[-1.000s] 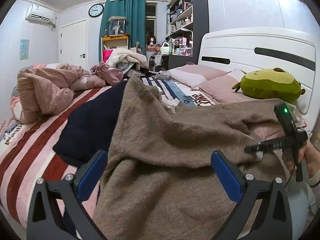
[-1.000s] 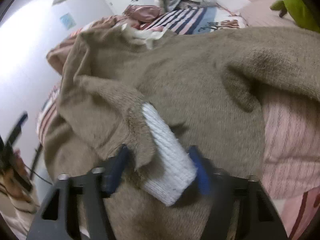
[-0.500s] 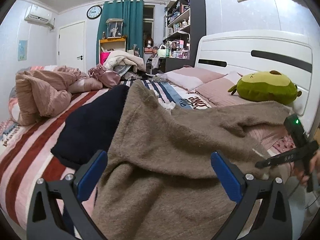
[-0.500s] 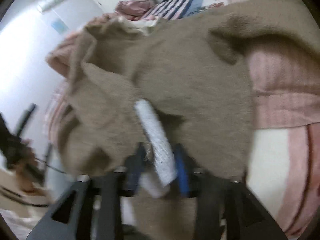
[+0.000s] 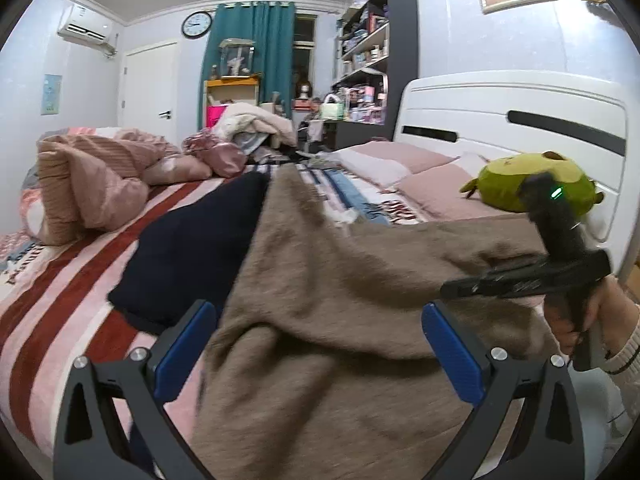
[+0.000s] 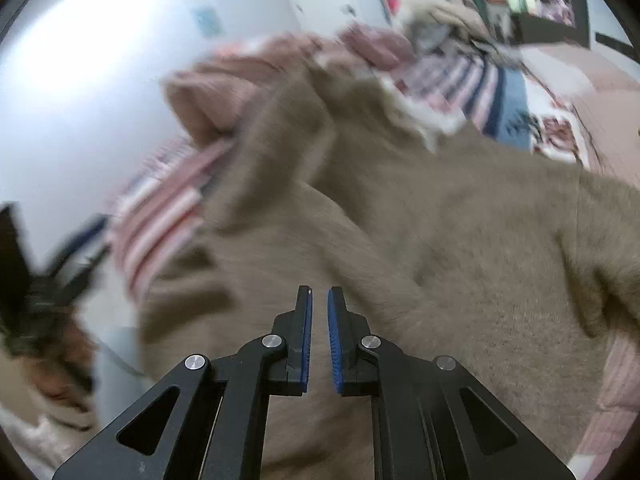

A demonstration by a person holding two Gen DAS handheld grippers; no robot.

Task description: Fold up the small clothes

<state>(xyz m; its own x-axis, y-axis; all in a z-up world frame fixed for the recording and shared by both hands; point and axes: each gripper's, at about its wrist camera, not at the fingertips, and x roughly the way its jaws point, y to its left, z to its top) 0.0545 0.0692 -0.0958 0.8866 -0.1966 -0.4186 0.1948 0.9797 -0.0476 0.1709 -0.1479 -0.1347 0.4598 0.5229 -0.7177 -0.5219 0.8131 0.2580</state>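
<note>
Brown sweater (image 5: 340, 320) lies spread on the striped bed (image 5: 60, 300); soft, fuzzy, limp, best pinched at a hem or cuff. Left tool (image 5: 316, 344) gapes wide over it; right tool (image 6: 319, 300) nearly clenched, holding nothing.

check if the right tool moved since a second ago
Yes. In the left wrist view the right tool has risen: its green light was below the green plush toy and now overlaps it. Its jaws, then around a white cuff, are now nearly shut and empty.

Left gripper (image 5: 320, 344): black frame, blue pads, silver screws. Right gripper (image 6: 319, 316): identical, green light at right of frame. Hand (image 5: 592, 320): bare skin, cream ribbed cuff.
</note>
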